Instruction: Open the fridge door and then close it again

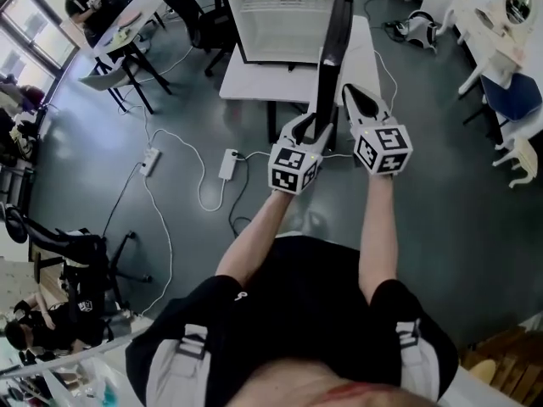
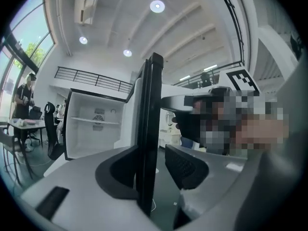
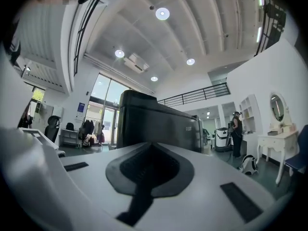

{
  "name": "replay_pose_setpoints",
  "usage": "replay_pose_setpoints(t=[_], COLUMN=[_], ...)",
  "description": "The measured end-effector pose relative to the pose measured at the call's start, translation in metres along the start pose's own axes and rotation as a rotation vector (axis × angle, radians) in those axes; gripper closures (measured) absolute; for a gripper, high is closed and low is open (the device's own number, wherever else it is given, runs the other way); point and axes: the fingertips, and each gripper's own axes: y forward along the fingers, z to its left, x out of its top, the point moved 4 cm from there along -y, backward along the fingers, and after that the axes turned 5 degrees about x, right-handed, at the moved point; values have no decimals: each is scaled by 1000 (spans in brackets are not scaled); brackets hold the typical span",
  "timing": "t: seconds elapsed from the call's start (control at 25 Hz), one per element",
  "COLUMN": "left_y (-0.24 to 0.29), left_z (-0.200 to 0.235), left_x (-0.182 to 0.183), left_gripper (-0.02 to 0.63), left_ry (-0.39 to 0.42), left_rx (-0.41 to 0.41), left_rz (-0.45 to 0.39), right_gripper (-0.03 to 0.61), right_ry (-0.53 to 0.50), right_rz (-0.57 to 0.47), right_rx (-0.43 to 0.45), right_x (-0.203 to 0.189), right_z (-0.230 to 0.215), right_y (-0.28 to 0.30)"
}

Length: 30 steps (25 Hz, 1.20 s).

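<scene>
A small fridge stands open on a white table, its white inside facing me. Its black door is swung out and seen edge-on. My left gripper straddles the door's free edge. In the left gripper view the door stands between the open jaws of that gripper: it lies against the left pad, and the right pad is apart from it. The fridge body shows beyond. My right gripper is shut and empty, just right of the door. The right gripper view looks past that gripper at the door's outer face.
Power strips and white cables lie on the grey floor in front of the table. Desks, chairs and seated people fill the far left. White furniture lines the right side, and a person stands there.
</scene>
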Motion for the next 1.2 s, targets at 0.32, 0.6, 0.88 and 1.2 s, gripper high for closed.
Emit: replay_pose_setpoints(t=[0.32, 0.6, 0.88, 1.2], left_y=[8, 11, -5, 3], left_z=[11, 47, 119, 236], left_x=[12, 11, 4, 16], left_gripper=[459, 460, 462, 458], left_ry=[36, 0, 46, -18], left_rx=[37, 107, 168, 125], left_rz=[-7, -28, -48, -123], right_gripper=[584, 584, 584, 584], right_ry=[-58, -52, -104, -146], right_rz=[-14, -39, -58, -67], right_rx=[87, 161, 182, 161], right_x=[24, 21, 10, 3], right_z=[8, 21, 66, 101], right_y=[18, 47, 106, 212])
